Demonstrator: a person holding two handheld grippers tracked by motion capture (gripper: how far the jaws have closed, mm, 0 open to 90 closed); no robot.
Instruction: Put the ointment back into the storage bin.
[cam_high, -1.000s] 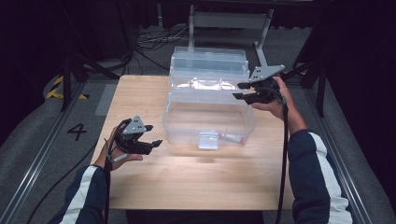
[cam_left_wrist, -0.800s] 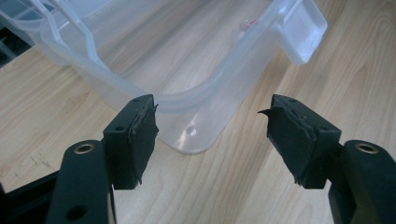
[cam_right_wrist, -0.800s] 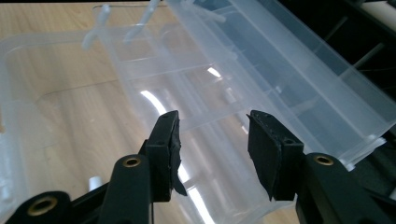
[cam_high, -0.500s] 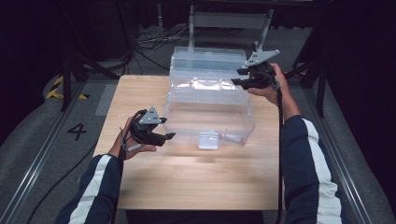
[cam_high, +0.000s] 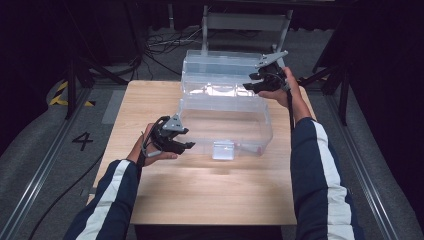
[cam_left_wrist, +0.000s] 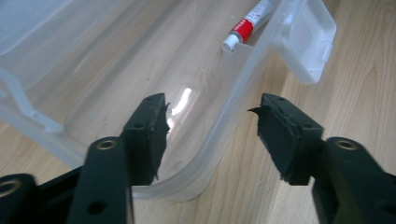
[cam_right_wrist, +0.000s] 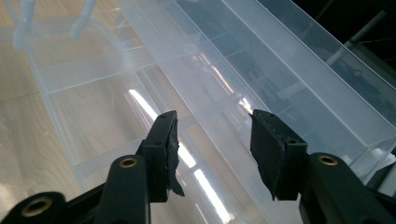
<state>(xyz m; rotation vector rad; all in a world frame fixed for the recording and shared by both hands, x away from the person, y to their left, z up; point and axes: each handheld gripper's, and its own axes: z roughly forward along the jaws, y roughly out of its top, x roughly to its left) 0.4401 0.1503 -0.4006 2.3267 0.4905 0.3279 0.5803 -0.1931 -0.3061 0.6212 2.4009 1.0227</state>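
- nearest the camera in the high view, two sleeves with white stripes come in from the bottom edge over the wooden worktop (cam_high: 200, 195); light wood, bare at the near side
- left gripper (cam_high: 187, 145) sits at the near-left corner of the clear plastic box (cam_high: 225, 127); in the left gripper view its jaws are spread with the box's rounded corner rim between them; they have just been closing in, but the pads aren't pressing on the plastic, one jaw hangs over the inside of the box and the other over the worktop outside
- the box itself stands around the middle of the worktop, lid swung open; a white latch tab (cam_high: 223, 149) hangs on its near wall, also visible in the left gripper view (cam_left_wrist: 310, 39)
- inside the box, lying on the bottom close to the near wall, there's a small tube with a red band and a white cap (cam_left_wrist: 245, 25); looks like glue or paste, can't read the label
- farther back, the open lid (cam_high: 220, 75) with its shallow divided trays stands behind the box toward the far edge
- right gripper (cam_high: 250, 86) is at the far-right of the box beside the lid; jaws spread, nothing between the pads, just the lid's clear trays (cam_right_wrist: 210, 93) below them
- beyond the worktop: a metal frame (cam_high: 245, 22) and cables on the dark floor
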